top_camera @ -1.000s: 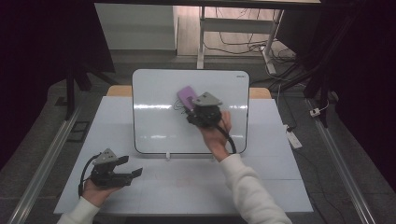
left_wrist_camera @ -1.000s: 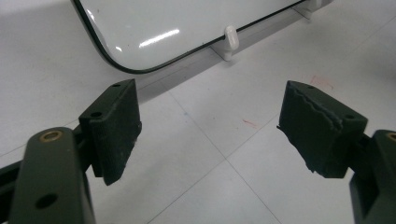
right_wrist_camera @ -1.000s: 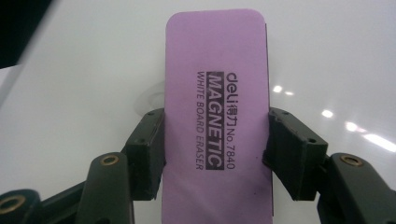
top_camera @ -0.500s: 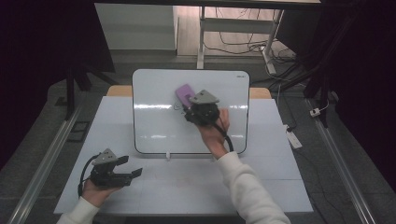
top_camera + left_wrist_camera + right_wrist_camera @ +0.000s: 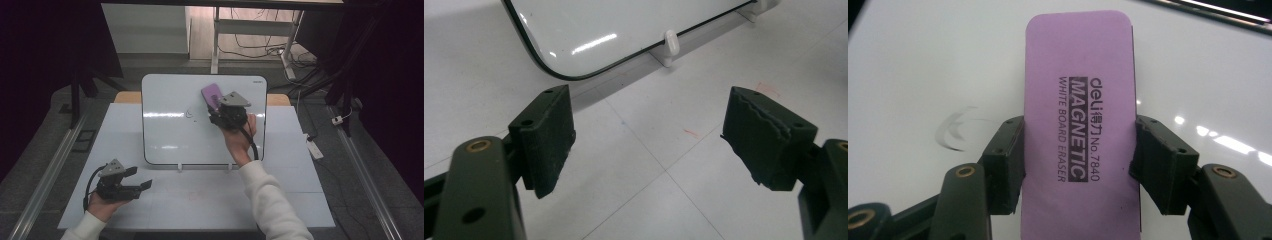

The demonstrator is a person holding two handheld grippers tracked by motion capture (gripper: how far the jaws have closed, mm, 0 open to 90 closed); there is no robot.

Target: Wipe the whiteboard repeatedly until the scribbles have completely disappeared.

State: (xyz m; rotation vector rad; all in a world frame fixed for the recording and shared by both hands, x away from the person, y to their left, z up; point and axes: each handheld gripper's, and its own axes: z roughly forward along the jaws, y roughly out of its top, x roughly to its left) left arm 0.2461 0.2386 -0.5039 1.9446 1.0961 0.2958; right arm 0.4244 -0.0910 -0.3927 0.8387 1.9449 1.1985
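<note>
A white whiteboard [image 5: 170, 130] leans on two small white stands on the table. A faint grey pen mark [image 5: 189, 114] sits near its middle, also seen as a smudged curve [image 5: 955, 131] in the right gripper view. My right gripper [image 5: 220, 107] is shut on a purple magnetic whiteboard eraser [image 5: 1079, 125], held flat against the board just right of the mark; the eraser [image 5: 212, 95] pokes out toward the board's top. My left gripper [image 5: 142, 181] rests low on the table at front left, open, with nothing between its pads [image 5: 549, 135].
The white table [image 5: 200, 200] spreads in front of the board. One white board stand [image 5: 669, 42] is close ahead of the left gripper. A white power strip [image 5: 313, 147] lies off the table's right edge. Metal rails run along both sides.
The right gripper with the eraser has slid slightly left and up across the board. The left gripper has stayed put.
</note>
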